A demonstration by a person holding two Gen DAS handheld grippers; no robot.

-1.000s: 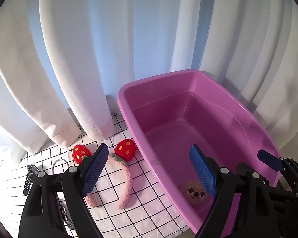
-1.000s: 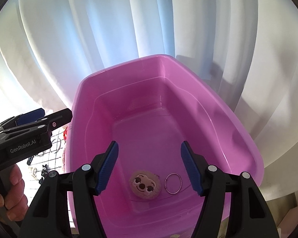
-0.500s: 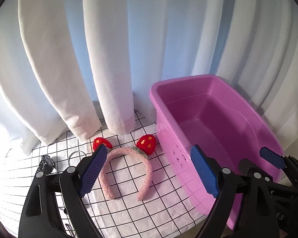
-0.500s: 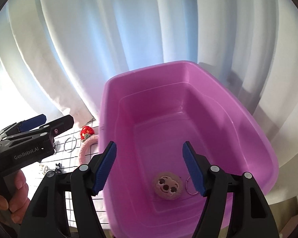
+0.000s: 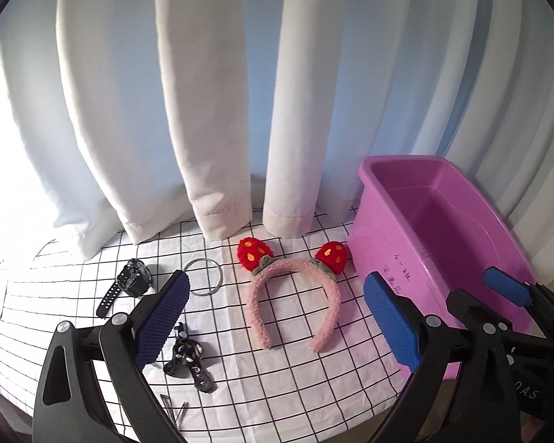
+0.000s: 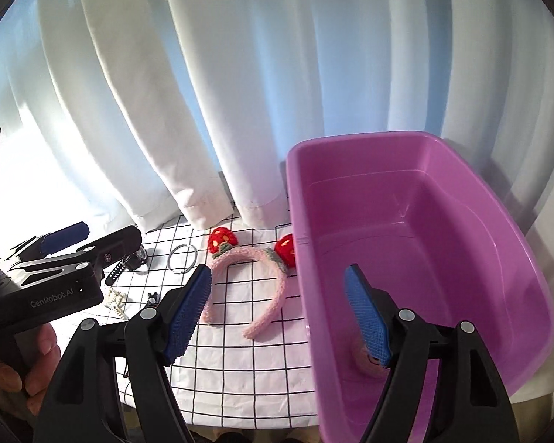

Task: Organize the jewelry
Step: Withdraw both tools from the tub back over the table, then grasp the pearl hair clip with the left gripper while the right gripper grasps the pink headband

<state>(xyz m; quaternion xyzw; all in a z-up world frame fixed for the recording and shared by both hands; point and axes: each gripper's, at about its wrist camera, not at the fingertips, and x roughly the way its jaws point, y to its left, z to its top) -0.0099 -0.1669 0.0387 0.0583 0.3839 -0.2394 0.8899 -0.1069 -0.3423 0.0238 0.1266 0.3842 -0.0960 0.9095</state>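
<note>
Left tool (image 5: 275, 313) and right tool (image 6: 277, 312) both hang with jaws spread wide, gripping nothing.

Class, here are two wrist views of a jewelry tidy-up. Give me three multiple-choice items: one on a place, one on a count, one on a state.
1. Where does the headband lie?
A. in the tub
B. on the checked cloth beside the tub
C. held in a tool

2. How many red strawberries does the headband carry?
A. one
B. two
C. four

3. How does the left tool stand?
A. open, holding nothing
B. shut on the watch
C. shut on the ring

Answers:
1 B: it rests on the checked cloth, left of the tub.
2 B: one strawberry sits on each side of the band.
3 A: its blue pads stand wide apart with nothing between them.
</note>
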